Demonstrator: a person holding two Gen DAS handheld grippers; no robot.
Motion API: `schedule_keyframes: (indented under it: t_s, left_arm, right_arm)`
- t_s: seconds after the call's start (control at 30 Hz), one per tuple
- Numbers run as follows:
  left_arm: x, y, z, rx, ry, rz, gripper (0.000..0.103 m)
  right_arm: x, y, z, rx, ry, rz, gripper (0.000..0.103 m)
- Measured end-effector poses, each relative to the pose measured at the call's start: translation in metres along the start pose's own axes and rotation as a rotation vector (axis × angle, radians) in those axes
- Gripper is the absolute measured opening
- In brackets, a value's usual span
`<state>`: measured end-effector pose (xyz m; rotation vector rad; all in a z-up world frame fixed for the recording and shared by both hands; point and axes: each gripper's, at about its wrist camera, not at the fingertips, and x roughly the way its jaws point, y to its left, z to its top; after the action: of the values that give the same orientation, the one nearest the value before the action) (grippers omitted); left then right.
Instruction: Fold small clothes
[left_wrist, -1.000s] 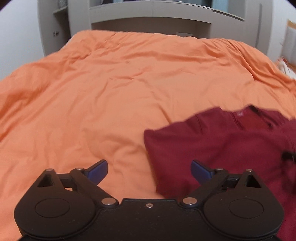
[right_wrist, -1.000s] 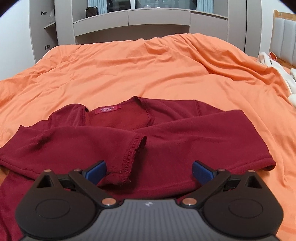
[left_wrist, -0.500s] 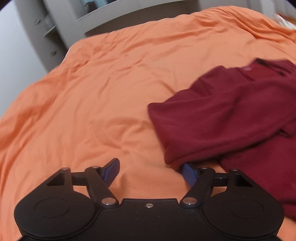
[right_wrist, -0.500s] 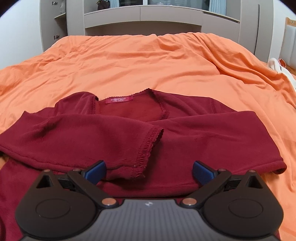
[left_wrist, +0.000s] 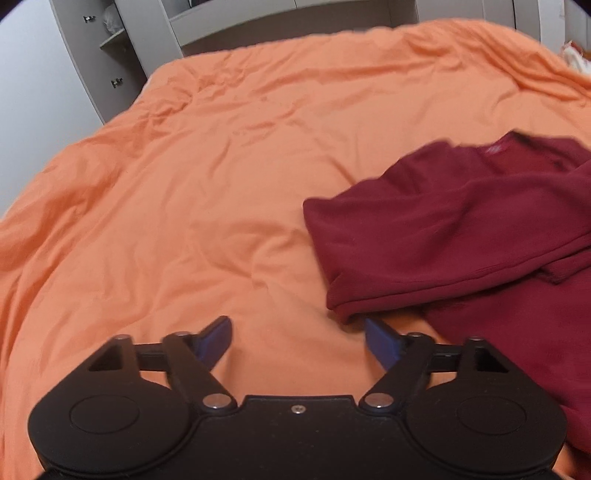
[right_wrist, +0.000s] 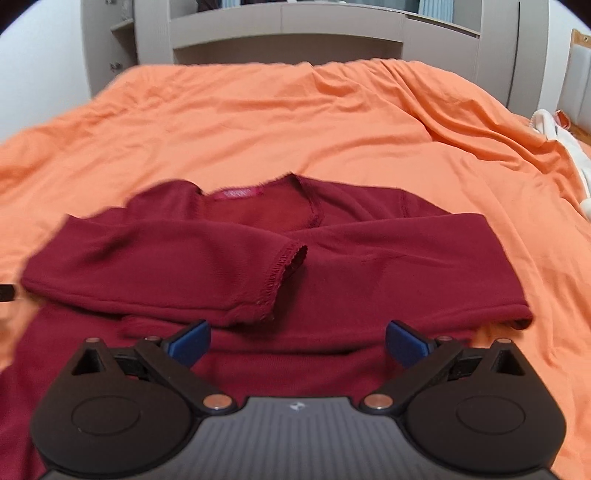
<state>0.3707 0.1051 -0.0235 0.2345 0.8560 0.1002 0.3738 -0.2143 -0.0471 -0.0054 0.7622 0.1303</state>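
My dark red top (right_wrist: 332, 280) lies on the orange bedspread (left_wrist: 221, 177), both sleeves folded across its chest. My left tongs (left_wrist: 297, 338) gape wide at the folded sleeve's corner; the right-hand blade has come up just beside it since a second ago. My right tongs (right_wrist: 297, 341) hang spread over the hem, gripping nothing. Only the right view shows the pink neck label (right_wrist: 238, 194) clearly.

left tongs (left_wrist: 297, 341) spread, right tongs (right_wrist: 298, 345) spread
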Motion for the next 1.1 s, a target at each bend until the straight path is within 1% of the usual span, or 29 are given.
schedule_keyframes:
  t_s: [0.07,0.13,0.2,0.4,0.47,0.57,0.63,0.8,0.9,0.93,1.1]
  left_arm:
    - [-0.024,-0.002,-0.002,-0.013,-0.019,-0.022,0.086]
    - [-0.052,-0.006,-0.008,-0.034,-0.051,-0.042,0.096]
    - [-0.080,-0.012,-0.015,-0.059,-0.090,-0.051,0.103]
    - [-0.144,-0.045,-0.046,-0.074,-0.162,-0.113,0.103]
    - [-0.161,-0.060,-0.059,-0.078,-0.178,-0.131,0.103]
    - [-0.181,-0.082,-0.080,-0.073,-0.196,-0.174,0.103]
    - [-0.189,-0.096,-0.092,-0.056,-0.201,-0.190,0.103]
    - [-0.201,-0.128,-0.120,0.012,-0.208,-0.184,0.103]
    - [-0.205,-0.140,-0.132,0.034,-0.194,-0.198,0.103]
    - [-0.205,-0.141,-0.134,0.034,-0.188,-0.203,0.103]
    - [-0.204,-0.146,-0.136,0.018,-0.163,-0.224,0.103]
  right_arm:
    - [-0.029,-0.007,-0.002,-0.012,-0.010,0.046,0.103]
    - [-0.058,-0.012,-0.007,-0.041,-0.020,0.081,0.103]
    - [-0.089,-0.016,-0.013,-0.075,-0.043,0.095,0.103]
    - [-0.178,-0.021,-0.037,-0.215,-0.116,0.095,0.103]
    - [-0.203,-0.023,-0.052,-0.271,-0.133,0.105,0.103]
    - [-0.229,-0.025,-0.079,-0.366,-0.139,0.134,0.103]
    - [-0.235,-0.024,-0.100,-0.431,-0.128,0.131,0.103]
    - [-0.228,-0.022,-0.144,-0.534,-0.029,0.064,0.103]
    - [-0.222,-0.021,-0.159,-0.536,-0.011,0.066,0.103]
    - [-0.221,-0.021,-0.162,-0.544,-0.009,0.054,0.103]
    - [-0.206,-0.001,-0.173,-0.680,0.006,-0.048,0.103]
